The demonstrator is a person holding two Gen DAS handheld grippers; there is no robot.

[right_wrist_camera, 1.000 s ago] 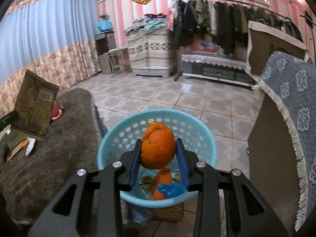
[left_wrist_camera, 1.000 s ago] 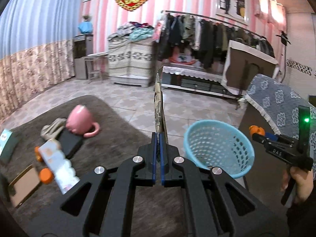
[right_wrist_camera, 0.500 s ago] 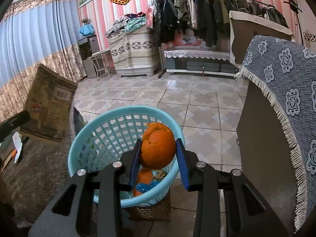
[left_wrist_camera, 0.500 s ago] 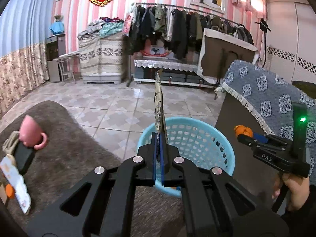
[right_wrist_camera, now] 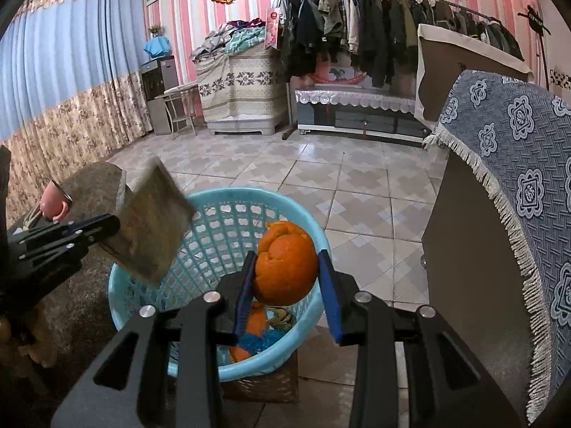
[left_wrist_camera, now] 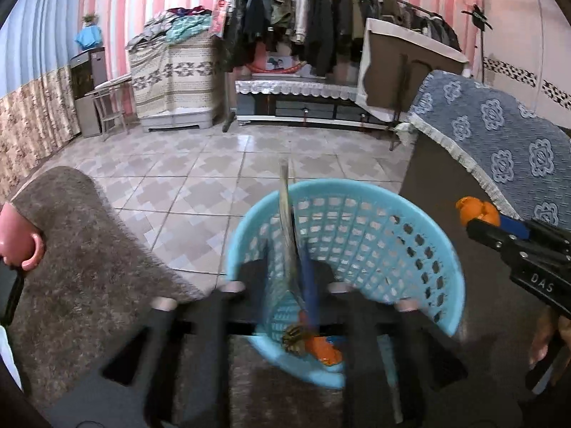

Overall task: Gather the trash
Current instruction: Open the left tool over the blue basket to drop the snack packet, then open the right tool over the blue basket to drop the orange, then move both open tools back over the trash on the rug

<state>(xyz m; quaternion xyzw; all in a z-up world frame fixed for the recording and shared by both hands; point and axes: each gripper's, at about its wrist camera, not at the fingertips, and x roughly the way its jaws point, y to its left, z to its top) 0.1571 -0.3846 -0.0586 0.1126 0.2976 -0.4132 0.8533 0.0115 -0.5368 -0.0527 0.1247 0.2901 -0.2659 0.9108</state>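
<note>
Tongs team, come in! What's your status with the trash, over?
Left tongs just opening, flat wrapper between them over blue basket. Right tongs clamped on orange peel above basket. Nothing in the way.

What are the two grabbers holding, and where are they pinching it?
The right gripper pinches the orange peel by its two sides. The left gripper has just been opening; the flat brown packet sits loose between its jaws, over the blue basket.

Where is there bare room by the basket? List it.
Free: the rug between mug and basket; the tiled floor from the basket to the far cabinets. Crowded: over the basket, where packet and peel hang; its bottom already holds scraps.
</note>
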